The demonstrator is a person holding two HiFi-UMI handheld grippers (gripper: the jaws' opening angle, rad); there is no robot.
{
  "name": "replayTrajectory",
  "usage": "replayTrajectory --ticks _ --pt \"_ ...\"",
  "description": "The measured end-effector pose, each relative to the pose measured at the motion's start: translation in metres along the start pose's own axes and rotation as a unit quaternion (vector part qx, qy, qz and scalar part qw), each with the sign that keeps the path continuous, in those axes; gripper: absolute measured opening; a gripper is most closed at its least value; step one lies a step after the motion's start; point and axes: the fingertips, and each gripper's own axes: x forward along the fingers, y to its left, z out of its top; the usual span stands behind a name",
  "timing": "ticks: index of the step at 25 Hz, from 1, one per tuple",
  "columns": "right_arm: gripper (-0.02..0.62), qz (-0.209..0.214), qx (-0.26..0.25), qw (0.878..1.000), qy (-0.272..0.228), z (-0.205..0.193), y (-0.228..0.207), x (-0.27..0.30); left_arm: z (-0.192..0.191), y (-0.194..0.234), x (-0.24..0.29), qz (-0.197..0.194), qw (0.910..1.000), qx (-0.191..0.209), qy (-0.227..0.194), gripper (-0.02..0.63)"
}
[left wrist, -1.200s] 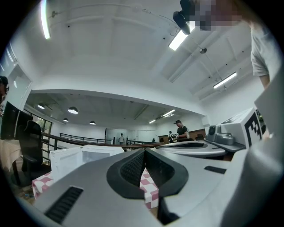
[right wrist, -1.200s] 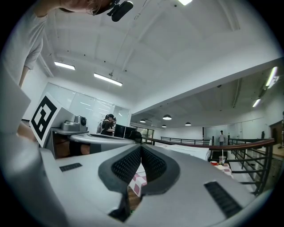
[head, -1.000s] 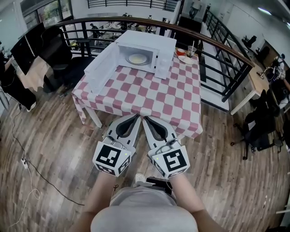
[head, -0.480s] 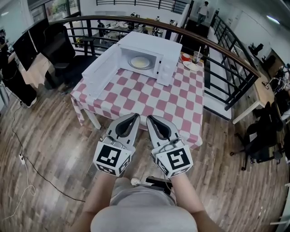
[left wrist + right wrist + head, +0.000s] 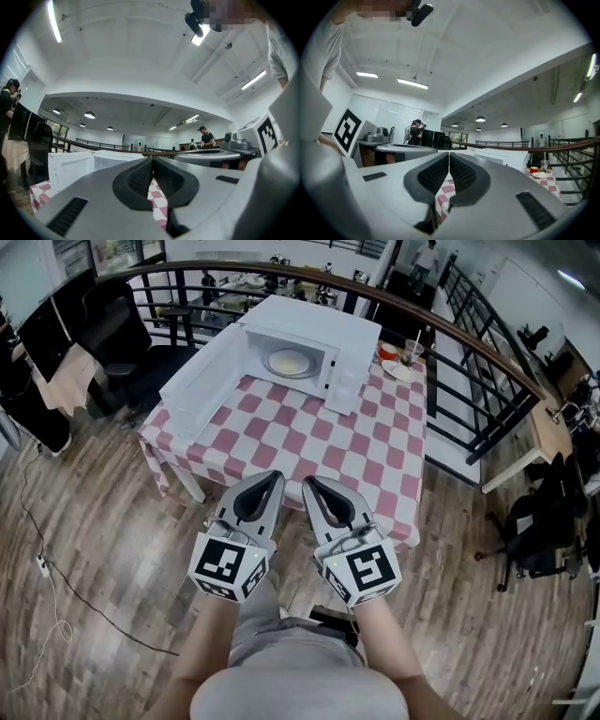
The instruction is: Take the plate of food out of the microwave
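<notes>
A white microwave (image 5: 323, 329) stands at the far side of a table with a red-and-white checked cloth (image 5: 309, 442). Its door (image 5: 202, 381) hangs open to the left. Inside lies a pale plate of food (image 5: 287, 362). My left gripper (image 5: 274, 480) and right gripper (image 5: 310, 486) are side by side over the floor, just short of the table's near edge. Both are shut with nothing between the jaws. In the left gripper view the microwave (image 5: 77, 166) shows beyond the left gripper (image 5: 153, 161). The right gripper (image 5: 449, 157) points level at the table.
A curved black railing (image 5: 450, 343) runs behind and right of the table. A cup and a small plate (image 5: 405, 362) sit at the table's far right corner. Black chairs (image 5: 117, 329) stand at left, another chair (image 5: 544, 521) at right. A cable (image 5: 56, 587) lies on the wooden floor.
The table and microwave have come closer and lower in the head view. Both grippers have moved toward the table together, still shut.
</notes>
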Motion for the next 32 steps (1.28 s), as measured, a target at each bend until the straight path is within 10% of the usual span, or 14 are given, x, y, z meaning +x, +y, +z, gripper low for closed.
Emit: replayTrajectory --ticks 32 --pt "0.026 -0.034 0.014 0.999 0.027 -0.047 -0.112 0.195 -0.022 0.149 0.185 -0.082 0.9962 0.007 0.027 0.003"
